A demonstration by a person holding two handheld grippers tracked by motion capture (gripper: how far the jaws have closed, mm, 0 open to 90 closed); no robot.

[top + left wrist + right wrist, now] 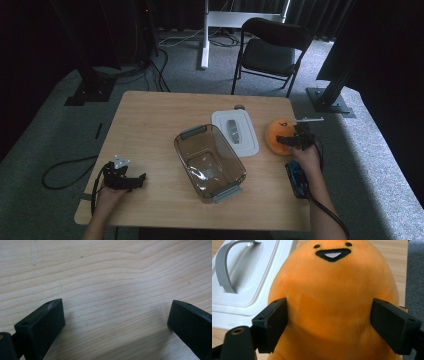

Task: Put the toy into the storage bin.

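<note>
Plush (332, 302) is sitting squarely between my right gripper (329, 322) jaws: one pad on each flank, both touching or about to touch the orange body, no clear squeeze dent yet, so I'm reading them as spread around it, not clamped. Its face is pointing away from me and up, so I'm coming at it from its back-bottom end, long axis running roughly along my approach line. Good straddle, jaws crossing the narrow width.

On the high view the plush (280, 136) is resting at the right side of the table (150, 115), just beside the white lid (235, 132), with the clear container (210, 162) to the left of that near table centre. Right gripper (299, 139) is on the toy; left gripper (125, 179) is sitting well apart at the near left corner, jaws spread wide over bare wood, holding nothing.

I'm judging the next move as closing right, then lifting and carrying left over the lid toward the container. Right hand is the obvious one; left is far off.
</note>
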